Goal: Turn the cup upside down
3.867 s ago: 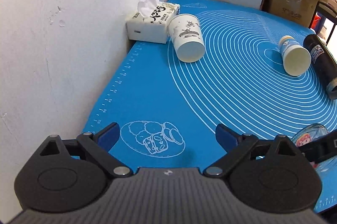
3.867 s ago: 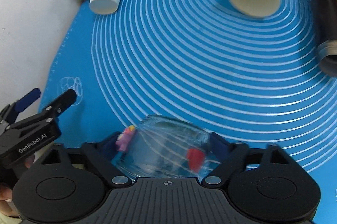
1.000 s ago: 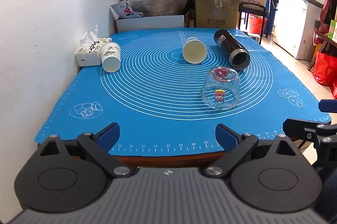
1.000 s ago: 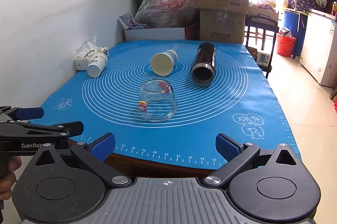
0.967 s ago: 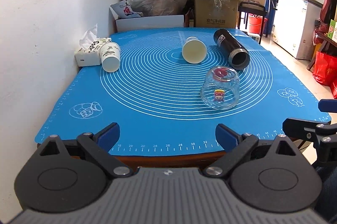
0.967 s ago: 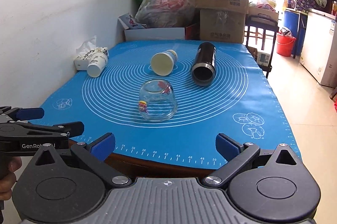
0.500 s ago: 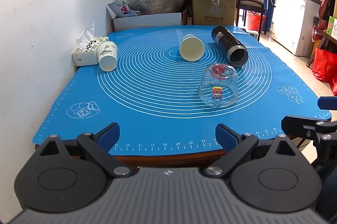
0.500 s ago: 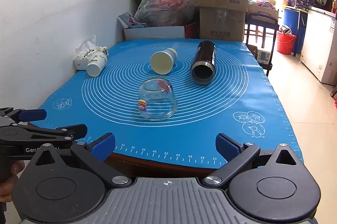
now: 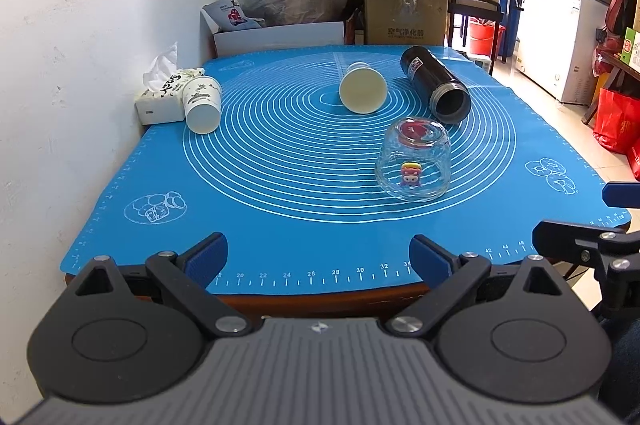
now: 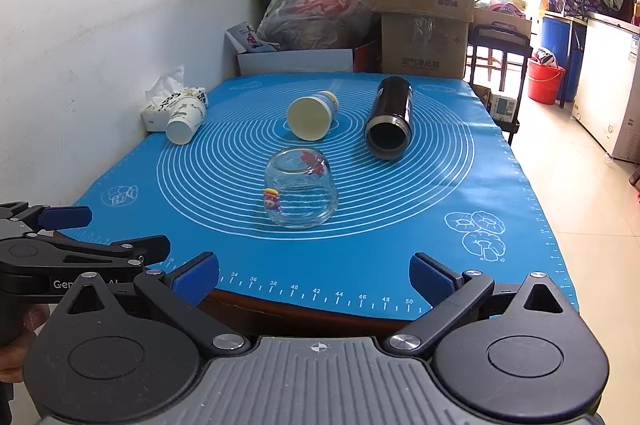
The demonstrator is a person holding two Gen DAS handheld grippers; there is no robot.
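Glass cup (image 10: 301, 188) upside down on blue mat (image 10: 400, 225), mouth flat on mat, base up, cartoon sticker on side; sits near mat centre, at 12 o'clock from right gripper (image 10: 314, 277), about 1 o'clock from left gripper (image 9: 318, 257). Flip looks done for this cup. Both grippers off the near edge of the counter (image 10: 288, 313), well apart from cup, fingers spread wide, holding nothing. Paper cup (image 10: 310, 118) lying on side at 12 o'clock behind glass cup, black flask (image 10: 390, 117) on side at 1 o'clock, second paper cup (image 9: 202, 103) tipped against tissue box (image 9: 158, 97) at 10 o'clock by wall. Left, if anything: unclear whether those lying cups count; likely only pulling away remains.
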